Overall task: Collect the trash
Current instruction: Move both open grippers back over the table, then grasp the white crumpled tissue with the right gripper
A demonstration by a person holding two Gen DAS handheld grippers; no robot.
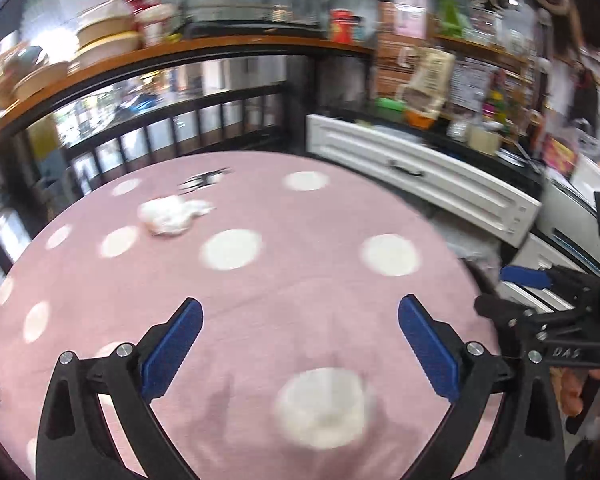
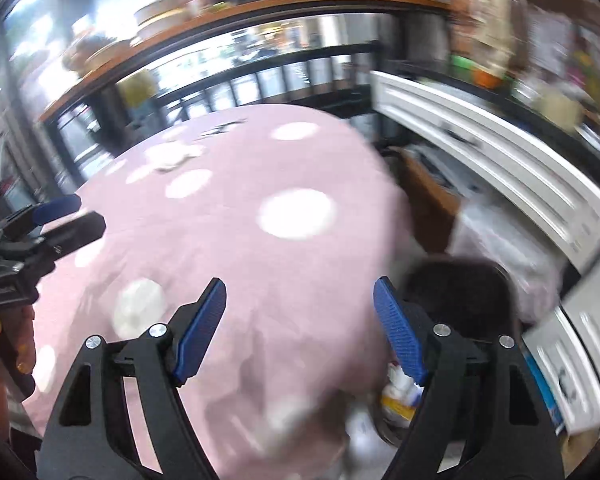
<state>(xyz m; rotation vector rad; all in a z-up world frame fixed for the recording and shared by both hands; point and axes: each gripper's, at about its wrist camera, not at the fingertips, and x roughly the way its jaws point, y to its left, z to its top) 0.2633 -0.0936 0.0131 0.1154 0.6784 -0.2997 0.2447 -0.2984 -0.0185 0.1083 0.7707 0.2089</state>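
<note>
Both frames motion-blurred. Left gripper [image 1: 300,348] spread wide, blue pads [image 1: 172,354] well apart, nothing between them, only tablecloth below. Right gripper [image 2: 300,330] also spread, pads [image 2: 398,330] apart, empty.

Round table with pink tablecloth [image 1: 300,280], white dots, fills the area ahead of both tools. Crumpled white tissue [image 1: 172,216] lies on the cloth, well ahead of the left gripper and to its left, near the far edge; untouched. Same tissue seen from the right wrist [image 2: 172,156], far ahead and left of the right gripper, blurred. A small dark scrap or print [image 1: 206,178] sits just beyond the tissue; cannot tell what it is.

The right gripper shows at the right edge of the left wrist view [image 1: 496,290], beside the left tool, held by a hand [image 1: 576,392]. The left gripper shows at the left edge of the right wrist view [image 2: 66,216].

Below and right of the right gripper, off the table edge, a dark bin [image 2: 460,292] with some packaging visible inside, partly hidden by the right finger. White drawer cabinet [image 1: 420,172] ahead-right of both tools. Wooden shelf [image 1: 180,52] with stacked bowls behind the table.
</note>
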